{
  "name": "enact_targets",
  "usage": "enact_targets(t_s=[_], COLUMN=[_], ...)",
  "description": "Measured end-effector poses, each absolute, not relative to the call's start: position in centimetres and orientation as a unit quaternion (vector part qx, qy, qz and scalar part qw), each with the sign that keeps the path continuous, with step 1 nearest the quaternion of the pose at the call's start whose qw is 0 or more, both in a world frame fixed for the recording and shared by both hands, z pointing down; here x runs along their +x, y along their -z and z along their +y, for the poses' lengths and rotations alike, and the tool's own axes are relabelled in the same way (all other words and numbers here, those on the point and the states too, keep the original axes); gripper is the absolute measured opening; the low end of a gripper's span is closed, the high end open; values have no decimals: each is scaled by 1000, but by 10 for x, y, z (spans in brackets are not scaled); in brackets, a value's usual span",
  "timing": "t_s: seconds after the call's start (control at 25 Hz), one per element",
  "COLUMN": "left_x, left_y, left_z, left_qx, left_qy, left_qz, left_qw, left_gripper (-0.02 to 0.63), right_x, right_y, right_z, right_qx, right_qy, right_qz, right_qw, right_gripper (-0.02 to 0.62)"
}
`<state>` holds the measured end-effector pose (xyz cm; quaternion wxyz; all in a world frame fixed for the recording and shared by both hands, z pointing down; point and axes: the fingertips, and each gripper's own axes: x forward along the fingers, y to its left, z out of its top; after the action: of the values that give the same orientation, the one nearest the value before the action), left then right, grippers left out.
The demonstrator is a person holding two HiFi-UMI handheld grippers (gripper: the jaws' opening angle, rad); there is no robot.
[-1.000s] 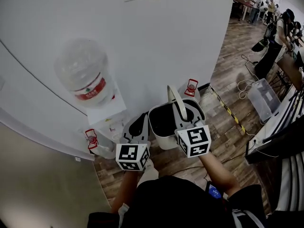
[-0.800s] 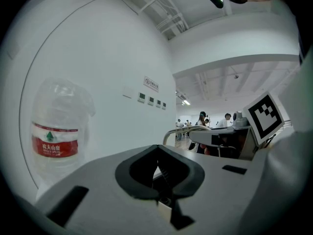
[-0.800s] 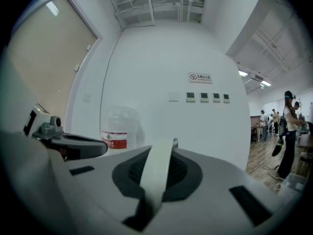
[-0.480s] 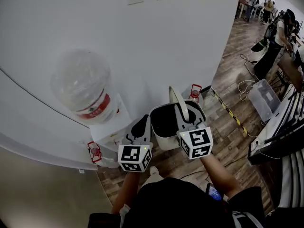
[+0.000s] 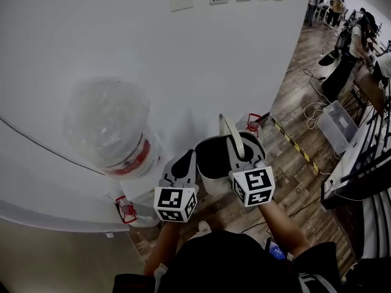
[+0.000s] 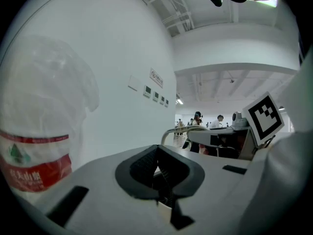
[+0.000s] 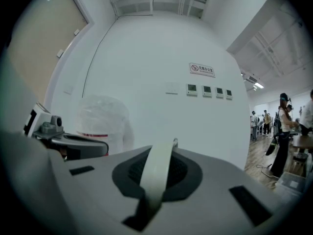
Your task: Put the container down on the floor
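A person's right gripper (image 5: 240, 156) is clamped tight on the white arched handle (image 5: 227, 130) of a white container (image 5: 211, 185) shaped like a bucket with a dark inside. The container hangs in the air above the wooden floor (image 5: 287, 170), close to a white wall (image 5: 201, 54). The left gripper (image 5: 183, 163) hovers just beside the container's left side, its jaws pressed together with nothing seen between them. A water dispenser (image 5: 146, 170) topped by an upturned water bottle (image 5: 110, 124) stands to the left against the wall. To set the container down well, it seems best to lower it straight and level. It should stay clear of the dispenser's foot, and the grip on the handle should open only once the base sits flat on the boards.
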<state>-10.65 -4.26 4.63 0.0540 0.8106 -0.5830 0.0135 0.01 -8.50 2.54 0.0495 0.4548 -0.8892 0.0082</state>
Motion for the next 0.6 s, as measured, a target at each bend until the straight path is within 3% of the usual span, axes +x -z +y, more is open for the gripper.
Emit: enact_targets(t_s=[0.6], left_x=[-135], left_y=[-64], left_z=[-73], left_qx=[836], left_qy=[-16], left_qz=[-545], left_qw=[67], left_gripper=[17], right_x=[-31], right_y=[-39], right_z=[-108], right_qx=[486], right_qy=[-9], right_qz=[-871], right_qw=[68], right_gripper=[29])
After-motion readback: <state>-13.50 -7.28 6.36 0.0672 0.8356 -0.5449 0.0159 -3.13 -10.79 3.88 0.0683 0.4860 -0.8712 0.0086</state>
